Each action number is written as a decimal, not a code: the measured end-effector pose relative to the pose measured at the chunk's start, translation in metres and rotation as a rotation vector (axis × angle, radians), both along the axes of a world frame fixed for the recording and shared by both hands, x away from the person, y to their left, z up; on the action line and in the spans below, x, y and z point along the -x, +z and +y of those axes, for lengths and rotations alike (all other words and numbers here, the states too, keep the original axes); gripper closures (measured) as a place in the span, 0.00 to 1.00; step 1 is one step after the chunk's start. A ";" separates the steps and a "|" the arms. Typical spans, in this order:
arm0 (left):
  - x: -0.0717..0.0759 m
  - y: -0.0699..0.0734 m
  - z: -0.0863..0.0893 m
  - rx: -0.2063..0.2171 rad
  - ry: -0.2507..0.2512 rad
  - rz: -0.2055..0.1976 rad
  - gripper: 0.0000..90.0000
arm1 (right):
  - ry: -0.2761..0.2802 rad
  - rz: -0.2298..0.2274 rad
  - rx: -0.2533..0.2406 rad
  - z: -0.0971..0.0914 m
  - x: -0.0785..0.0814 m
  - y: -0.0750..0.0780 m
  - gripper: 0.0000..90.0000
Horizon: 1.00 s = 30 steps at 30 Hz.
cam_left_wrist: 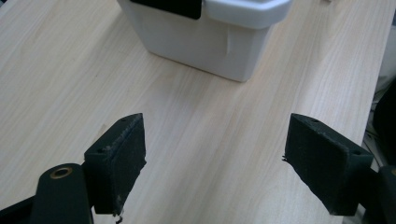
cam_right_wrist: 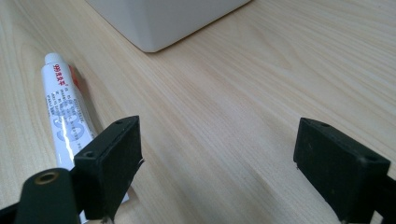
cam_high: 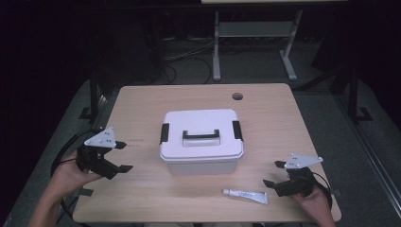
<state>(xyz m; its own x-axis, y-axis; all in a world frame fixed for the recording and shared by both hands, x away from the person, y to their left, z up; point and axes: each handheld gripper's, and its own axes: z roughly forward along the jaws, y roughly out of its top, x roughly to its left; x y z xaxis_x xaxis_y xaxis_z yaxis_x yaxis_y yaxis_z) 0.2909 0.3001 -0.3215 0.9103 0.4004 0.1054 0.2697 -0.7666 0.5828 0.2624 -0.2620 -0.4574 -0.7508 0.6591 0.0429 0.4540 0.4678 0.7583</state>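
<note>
Right, my nearest thing is the white tube, lying flat on the wooden table near its front edge, cap end pointing to the left in the high view and its flat crimped end toward my right gripper. In the right gripper view the tube runs along the outer side of one black jaw, cap end away from me, red and grey print on its white skin; it lies beside that jaw, not between the two, and I cannot tell whether it touches the pad. That gripper's jaws stand wide apart with only bare wood between them. Just behind the tube in the high view sits the white storage box, in the middle of the table, lid on, a black handle lying flat on top and a black latch at each end. The tube is near the box's front right corner but apart from it. My left gripper is held off the box's left side, a gap of table between them, its jaws likewise spread wide with nothing in them; in the left gripper view they frame plain tabletop, with the box's lower corner farther ahead.
</note>
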 end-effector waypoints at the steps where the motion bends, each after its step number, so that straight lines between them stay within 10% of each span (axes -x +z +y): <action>1: -0.001 0.002 -0.002 -0.005 -0.005 0.001 0.22 | 0.001 0.001 -0.001 0.000 0.000 0.000 0.16; 30: -0.025 0.044 -0.065 -0.096 -0.154 0.017 0.22 | 0.009 0.017 -0.013 0.000 0.000 -0.001 0.16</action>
<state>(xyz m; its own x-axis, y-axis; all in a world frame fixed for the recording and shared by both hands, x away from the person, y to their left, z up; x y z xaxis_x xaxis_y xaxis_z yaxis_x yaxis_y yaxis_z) 0.3162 0.2347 -0.2778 0.9621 0.2447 0.1207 0.1536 -0.8514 0.5015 0.2623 -0.2616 -0.4588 -0.7556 0.6520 0.0639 0.4628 0.4622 0.7564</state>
